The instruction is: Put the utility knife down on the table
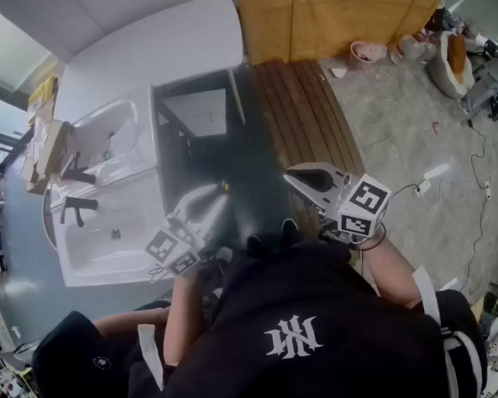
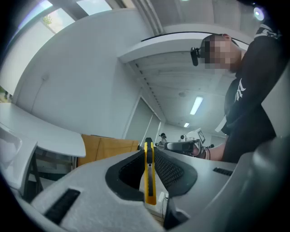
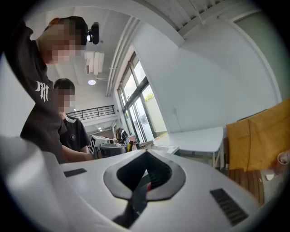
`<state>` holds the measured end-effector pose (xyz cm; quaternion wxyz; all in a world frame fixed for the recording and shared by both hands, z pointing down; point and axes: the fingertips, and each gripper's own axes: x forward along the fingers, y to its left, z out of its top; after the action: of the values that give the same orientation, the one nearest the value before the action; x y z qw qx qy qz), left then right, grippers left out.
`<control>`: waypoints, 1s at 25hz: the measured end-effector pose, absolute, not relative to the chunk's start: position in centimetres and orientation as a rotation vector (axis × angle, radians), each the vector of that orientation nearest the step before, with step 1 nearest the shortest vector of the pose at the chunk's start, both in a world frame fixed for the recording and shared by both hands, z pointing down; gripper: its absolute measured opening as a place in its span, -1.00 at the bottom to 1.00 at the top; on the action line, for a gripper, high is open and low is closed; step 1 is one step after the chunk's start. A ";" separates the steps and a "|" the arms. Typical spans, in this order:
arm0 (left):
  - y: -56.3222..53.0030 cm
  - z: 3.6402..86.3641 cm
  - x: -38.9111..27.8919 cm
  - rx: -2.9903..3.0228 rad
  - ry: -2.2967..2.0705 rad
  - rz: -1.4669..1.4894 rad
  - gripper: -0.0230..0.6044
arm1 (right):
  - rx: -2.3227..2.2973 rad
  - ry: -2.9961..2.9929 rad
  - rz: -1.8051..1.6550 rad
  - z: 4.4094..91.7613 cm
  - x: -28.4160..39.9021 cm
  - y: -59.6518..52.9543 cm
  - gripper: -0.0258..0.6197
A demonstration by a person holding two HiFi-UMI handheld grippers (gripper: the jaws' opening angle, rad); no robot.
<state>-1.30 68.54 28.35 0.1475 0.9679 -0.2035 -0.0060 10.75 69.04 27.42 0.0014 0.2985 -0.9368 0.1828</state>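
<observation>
My left claw (image 2: 148,147) is closed on the utility knife (image 2: 149,176), pinching its flat yellow sides between the dark pads. My right claw (image 3: 146,153) has its tips together. A dark strip lies in the hollow behind them, and I cannot tell what it is.

The knife is up in the air in front of my chest, between the two claws. It is over the dark gap beside the wooden slats (image 1: 298,107) and well apart from the white desk (image 1: 164,48) at the far left. Nothing of it touches a surface.

To set it down well, I judge that I should swing the left claw out to a bare part of the desk. There I would tip the claw over so the knife comes level, then lower it until one flat side rests on the desk. Only then would I part the claw, a little and slowly, and draw straight back along the knife's line so the pads do not drag it. The right claw should keep clear.

The knife's long axis runs along my claw's own line, and I see it edge-on. Its dark far end pokes just past the claw tips, pointing up and to the right toward the right claw. Its yellow butt hangs back toward me.
</observation>
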 end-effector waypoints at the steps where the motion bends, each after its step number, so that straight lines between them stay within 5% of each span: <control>1: 68.3 28.2 -1.0 2.776 -0.593 -0.015 -0.72 | 0.932 -2.944 0.576 27.5 11.0 68.8 -0.91; 25: 59.2 30.0 -2.0 2.672 -0.831 -0.008 -0.72 | 0.947 -2.995 0.666 30.7 15.2 57.4 -0.91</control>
<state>-1.96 59.20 30.03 0.1708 0.9409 -0.2925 -0.0027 15.21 57.44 30.72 -0.0348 0.2947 -0.9322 0.2071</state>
